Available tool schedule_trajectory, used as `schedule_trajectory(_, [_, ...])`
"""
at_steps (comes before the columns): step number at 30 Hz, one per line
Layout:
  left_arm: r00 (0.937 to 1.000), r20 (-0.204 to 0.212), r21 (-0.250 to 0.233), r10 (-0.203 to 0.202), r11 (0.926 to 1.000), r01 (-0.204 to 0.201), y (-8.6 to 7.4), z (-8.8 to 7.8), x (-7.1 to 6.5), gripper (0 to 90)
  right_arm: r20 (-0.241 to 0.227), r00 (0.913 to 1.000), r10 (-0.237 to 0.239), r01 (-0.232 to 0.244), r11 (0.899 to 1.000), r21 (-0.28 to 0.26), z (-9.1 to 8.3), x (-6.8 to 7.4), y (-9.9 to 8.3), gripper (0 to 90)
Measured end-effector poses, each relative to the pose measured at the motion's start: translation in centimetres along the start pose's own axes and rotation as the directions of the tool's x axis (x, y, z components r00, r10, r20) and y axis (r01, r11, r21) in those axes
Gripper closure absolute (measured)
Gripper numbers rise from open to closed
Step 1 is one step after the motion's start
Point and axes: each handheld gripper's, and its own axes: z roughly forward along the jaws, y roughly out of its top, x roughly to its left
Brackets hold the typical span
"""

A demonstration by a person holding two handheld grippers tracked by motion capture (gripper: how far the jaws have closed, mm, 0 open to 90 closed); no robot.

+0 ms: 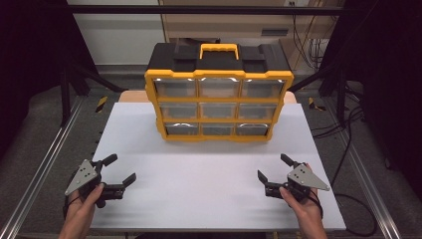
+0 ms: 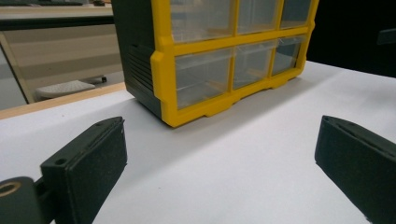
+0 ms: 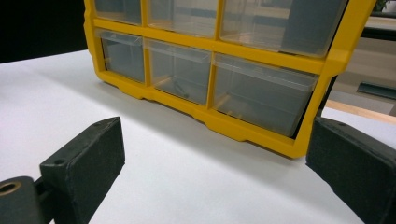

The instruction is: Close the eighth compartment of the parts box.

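From the high view I see the white table [image 1: 214, 169] with the yellow and black drawer box [image 1: 219, 94] standing upright at its far middle, its yellow handle [image 1: 219, 50] on top. It has three rows of three clear drawers facing me. My left gripper [image 1: 121, 169] sits near the table's near left corner, held in my left hand [image 1: 82, 206], jaws spread wide with nothing between them. My right gripper [image 1: 274, 167] sits near the near right corner in my right hand [image 1: 301, 206], jaws likewise spread and empty. Both are well apart from the box.

In the left gripper view my two black jaws stand far apart over bare table [image 2: 243, 158]. The box [image 2: 163, 70] lies ahead, its left front corner nearest, drawers [image 2: 203, 77] clear.

In the right gripper view my jaws are again wide apart above the table [image 3: 177, 177]. The box [image 3: 334, 60] fills the top, its right front corner nearest. A small dark thing lies in the bottom middle drawer [image 3: 180, 72]; I cannot tell what.
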Motion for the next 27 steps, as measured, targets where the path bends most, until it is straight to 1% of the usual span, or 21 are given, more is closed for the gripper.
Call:
schedule_trajectory(8, [0.9989, 0.043, 0.025, 0.019, 0.9995, -0.02, -0.3, 0.6, -0.5, 2.3, -0.014, 0.9999, -0.009, 0.009, 1.0, 0.009, -0.2, -0.1, -0.4, 5.5])
schedule_trajectory(11, [0.9985, 0.052, 0.034, 0.015, 0.9993, -0.016, -0.4, 0.8, -0.6, 2.3, -0.018, 0.9998, -0.009, 0.009, 1.0, 0.018, -0.2, -0.2, -0.5, 5.5])
schedule_trajectory(17, [0.9985, 0.052, 0.042, 0.016, 0.999, -0.018, -0.4, 1.1, -0.8, 2.3, -0.015, 0.9999, -0.006, 0.007, 1.0, 0.029, -0.4, -0.4, -0.8, 5.3])
schedule_trajectory(23, [0.9986, 0.05, 0.043, 0.016, 0.9989, -0.018, -0.5, 1.3, -1.0, 2.2, 0.005, 1.0, -0.004, 0.004, 0.999, 0.041, -0.8, -1.2, -1.2, 4.7])
schedule_trajectory(27, [0.9987, 0.047, 0.058, 0.017, 0.9981, -0.02, -0.7, 1.4, -1.0, 2.2, 0.018, 0.9998, 0.004, -0.005, 0.999, 0.047, -1.1, -1.7, -1.4, 4.7])
